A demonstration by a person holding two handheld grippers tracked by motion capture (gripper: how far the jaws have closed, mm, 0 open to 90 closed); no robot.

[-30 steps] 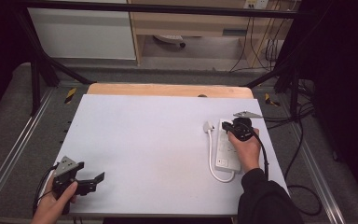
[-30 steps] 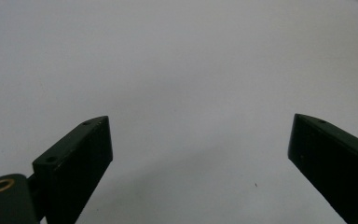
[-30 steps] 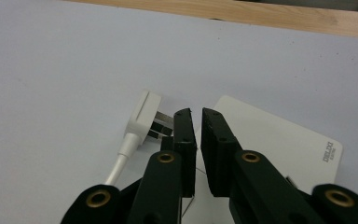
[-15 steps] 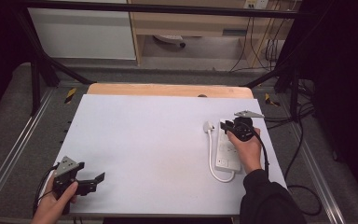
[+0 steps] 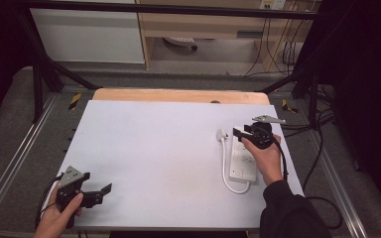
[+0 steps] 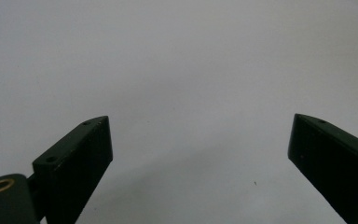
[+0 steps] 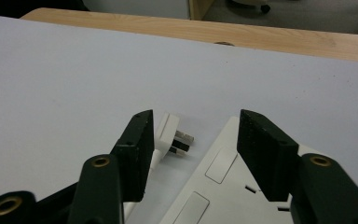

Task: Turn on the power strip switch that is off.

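A white power strip (image 5: 242, 159) lies flat at the right of the white table (image 5: 154, 148). Its white cable (image 5: 224, 171) loops round to a white plug (image 5: 222, 134) lying beside the strip's far end. My right gripper (image 5: 239, 132) hovers over that far end, open. Its jaws have just been opening and nothing is pressed between them. In the right gripper view the plug (image 7: 170, 133) lies on its side just past the left jaw, prongs toward the strip (image 7: 223, 186), and the right gripper (image 7: 193, 133) holds nothing. My left gripper (image 5: 104, 192) rests at the near left corner, open wide over bare table (image 6: 182, 70).
A strip of bare wood (image 5: 178, 95) runs along the table's far edge. Metal frame rails (image 5: 20, 153) flank both sides, and dark cables (image 5: 322, 144) trail off the right edge. Shelving and wires stand on the floor beyond.
The right gripper's jaws have spread apart and the hand has edged slightly left over the strip's far end. The left gripper has stayed put.
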